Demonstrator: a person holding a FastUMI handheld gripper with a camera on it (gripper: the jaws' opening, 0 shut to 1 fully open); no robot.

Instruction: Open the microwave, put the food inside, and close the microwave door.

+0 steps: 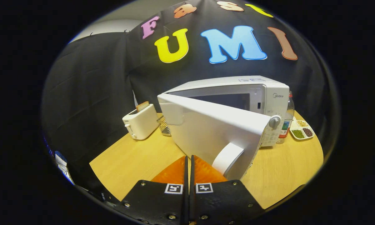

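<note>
Standing partway open on the table (278, 175), microwave (237, 90) door (212, 128) is a stiff, light hinged panel w/ a smooth, prob. slippery handle (227, 157) just ahead of the fingers. Gripper (189, 164) fingers pressed together, holding nothing. Best contact: door's free edge by the handle.

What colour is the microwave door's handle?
White, like the door itself. The handle shows clearly in the gripper view, just ahead of the shut gripper.

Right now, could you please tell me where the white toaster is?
In the gripper view, the white toaster stands on the wooden table, beyond the closed gripper and to its left, beside a wire rack and the white microwave's open door.
</note>
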